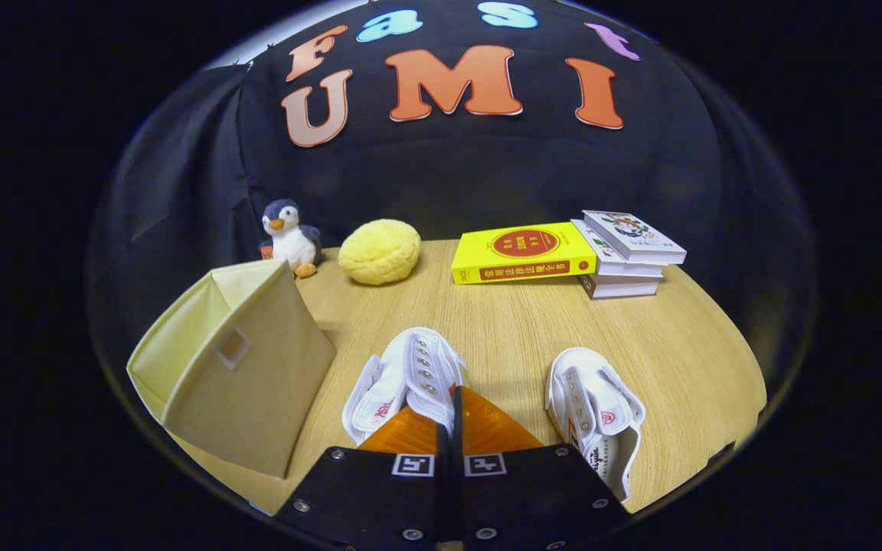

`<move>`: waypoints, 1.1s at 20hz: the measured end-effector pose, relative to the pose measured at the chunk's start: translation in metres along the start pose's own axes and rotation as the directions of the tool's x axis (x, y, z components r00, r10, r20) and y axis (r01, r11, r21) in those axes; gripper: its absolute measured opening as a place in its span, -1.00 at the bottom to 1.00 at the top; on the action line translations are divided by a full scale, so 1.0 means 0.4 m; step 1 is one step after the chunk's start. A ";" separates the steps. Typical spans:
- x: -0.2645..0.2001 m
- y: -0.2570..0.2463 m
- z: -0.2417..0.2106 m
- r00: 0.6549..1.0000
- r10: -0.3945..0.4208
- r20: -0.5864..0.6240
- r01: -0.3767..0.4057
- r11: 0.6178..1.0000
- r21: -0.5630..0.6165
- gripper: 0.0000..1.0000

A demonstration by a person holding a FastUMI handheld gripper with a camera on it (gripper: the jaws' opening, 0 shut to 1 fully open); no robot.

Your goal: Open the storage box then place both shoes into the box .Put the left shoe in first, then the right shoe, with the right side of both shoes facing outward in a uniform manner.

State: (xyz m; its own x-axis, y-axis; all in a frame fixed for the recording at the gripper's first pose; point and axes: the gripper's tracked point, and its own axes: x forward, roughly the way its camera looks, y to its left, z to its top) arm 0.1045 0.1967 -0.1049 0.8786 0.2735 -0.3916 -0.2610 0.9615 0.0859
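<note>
A beige fabric storage box (249, 383) with a paler top face stands on the wooden table (686, 352), left of my fingers. Two white strap shoes lie near the front. One shoe (399, 379) sits right at my fingertips, and its upper edge is pinched between them. The other shoe (594, 413) rests flat on the table to the right of the fingers, apart from them. My gripper (454, 394) has its fingers drawn together on the first shoe's rim. I cannot tell whether the box's lid is open.
At the back of the table sit a small penguin plush (290, 237), a yellow round cushion (380, 251), a yellow book (521, 252) and a short stack of books (628, 252). Bare tabletop lies between the shoes and these things.
</note>
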 end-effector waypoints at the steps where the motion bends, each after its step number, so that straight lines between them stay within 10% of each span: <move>1: -0.020 0.017 0.043 1.000 0.002 0.023 -0.002 1.000 0.000 -1.00; 10: -0.159 0.296 0.321 0.986 0.057 0.154 -0.060 0.998 0.012 -1.00; 22: -0.021 0.705 0.108 0.996 0.066 -0.059 -0.063 0.997 0.052 -1.00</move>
State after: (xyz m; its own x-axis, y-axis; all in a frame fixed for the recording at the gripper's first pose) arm 0.0407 0.4668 -0.0377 0.8344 0.3346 -0.4380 -0.2950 0.9424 0.1579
